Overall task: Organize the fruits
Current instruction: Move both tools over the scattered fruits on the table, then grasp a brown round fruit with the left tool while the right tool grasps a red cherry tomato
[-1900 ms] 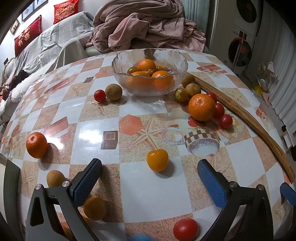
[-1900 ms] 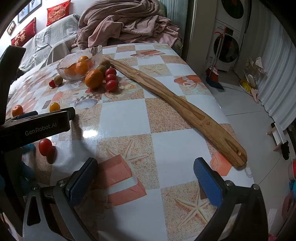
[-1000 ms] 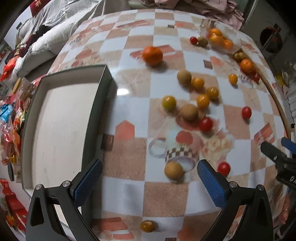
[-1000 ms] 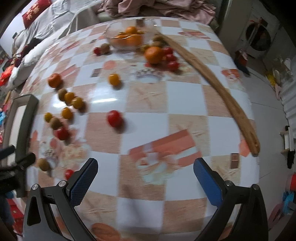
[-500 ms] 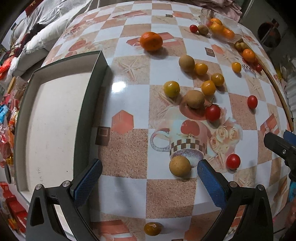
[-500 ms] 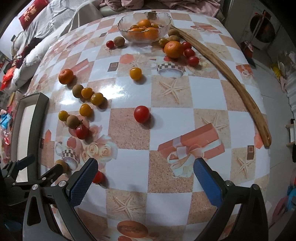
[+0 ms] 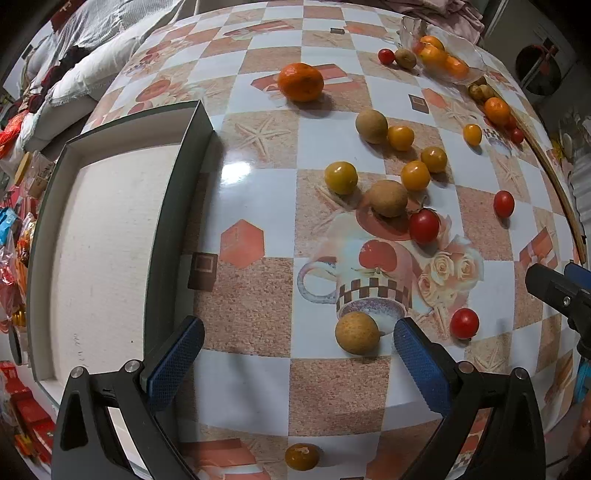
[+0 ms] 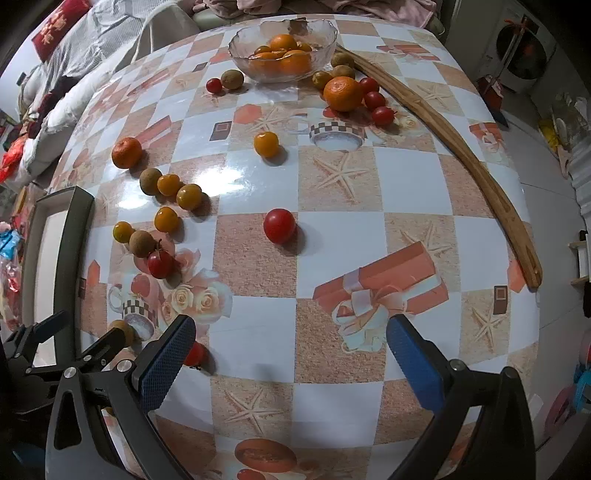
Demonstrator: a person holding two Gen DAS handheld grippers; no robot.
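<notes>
We see the fruits scattered loose over a table covered in a glossy checked oilcloth printed with starfish, cups and gift boxes (image 8: 406, 184). Nearest our left gripper (image 7: 295, 354) lies a round tan-brown fruit (image 7: 357, 332), sitting on the printed cup just inside the gripper's right-hand blue pad, with a small red cherry tomato (image 7: 464, 323) beside it further to the right. The left gripper's jaws stand wide apart and hold nothing. Beyond that, in the middle of the cloth, we find a loose cluster: a second tan-brown fruit (image 7: 388, 198) touching a larger red tomato (image 7: 424, 225), a yellow-green tomato (image 7: 341, 177) and several small orange-yellow tomatoes (image 7: 415, 175) near them. A bright orange mandarin (image 7: 300, 81) sits alone further back. At the left edge of the table rests an empty shallow rectangular tray with dark green walls and a white floor (image 7: 173, 206). From the right wrist view, a single red tomato (image 8: 279, 225) lies apart near the table's centre, and at the far end a clear scalloped glass bowl (image 8: 321, 29) holds oranges, with another large mandarin (image 8: 342, 93) and three small red tomatoes (image 8: 375, 99) just beside it. A long curved wooden stick (image 8: 461, 147) runs along the right side of the table. Our right gripper (image 8: 288, 354) is likewise spread wide and empty, hovering over the near edge of the cloth.
</notes>
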